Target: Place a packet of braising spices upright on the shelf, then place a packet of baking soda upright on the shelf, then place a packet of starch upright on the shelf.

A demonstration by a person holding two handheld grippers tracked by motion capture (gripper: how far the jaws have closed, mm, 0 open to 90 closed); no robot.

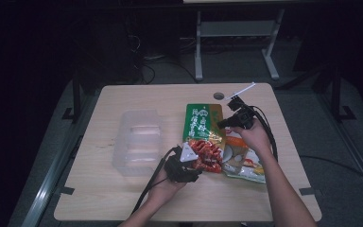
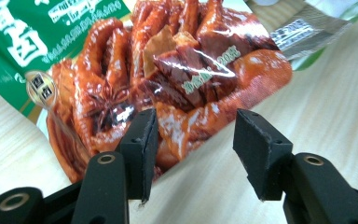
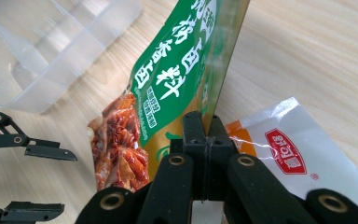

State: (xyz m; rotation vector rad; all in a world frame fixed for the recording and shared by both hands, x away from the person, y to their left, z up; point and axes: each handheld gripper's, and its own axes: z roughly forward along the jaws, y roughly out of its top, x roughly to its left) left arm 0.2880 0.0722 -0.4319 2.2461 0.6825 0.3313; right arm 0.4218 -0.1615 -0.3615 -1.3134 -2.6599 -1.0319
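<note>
Green snack pouch clamped at its edge by right gripper; left gripper jaws apart, gripping nothing, near tabletop centre.

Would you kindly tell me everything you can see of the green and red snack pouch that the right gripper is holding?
The green and red glossy plastic snack pouch has a green upper part with white characters and a lower part picturing reddish-brown braised food. The right gripper is shut on its edge, so that edge stands raised in the right gripper view. Its lower end lies between the open left gripper jaws, near the wooden table, beside a white and orange packet.
</note>
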